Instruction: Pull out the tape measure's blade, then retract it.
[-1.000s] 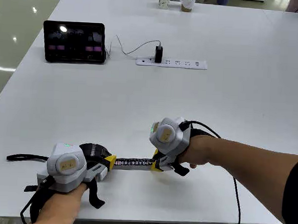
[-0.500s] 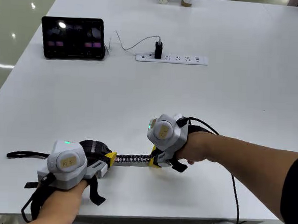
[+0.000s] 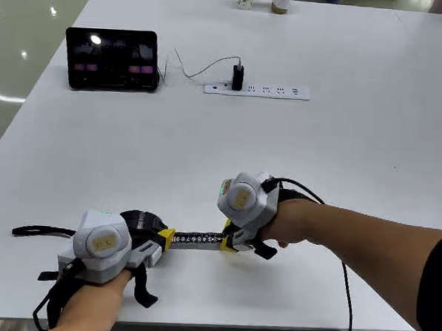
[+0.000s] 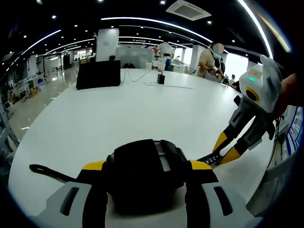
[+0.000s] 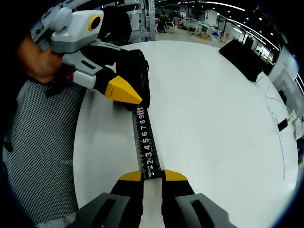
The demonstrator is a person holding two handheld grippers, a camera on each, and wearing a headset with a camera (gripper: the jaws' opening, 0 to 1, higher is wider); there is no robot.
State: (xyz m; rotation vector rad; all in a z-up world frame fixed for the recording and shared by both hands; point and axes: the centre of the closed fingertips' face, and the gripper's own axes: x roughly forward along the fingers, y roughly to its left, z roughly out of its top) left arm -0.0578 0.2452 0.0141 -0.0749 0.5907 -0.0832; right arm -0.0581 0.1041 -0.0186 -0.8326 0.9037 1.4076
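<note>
Compared with a second ago, the right gripper (image 5: 153,176) sits slightly nearer the tape measure case (image 3: 140,224), so a shorter run of blade (image 5: 145,145) shows between them. Its jaws are pinched together on the blade's free end. The left gripper (image 4: 147,166) has its jaws clamped around the black case, which rests on the white table (image 3: 281,154) near its front edge.
</note>
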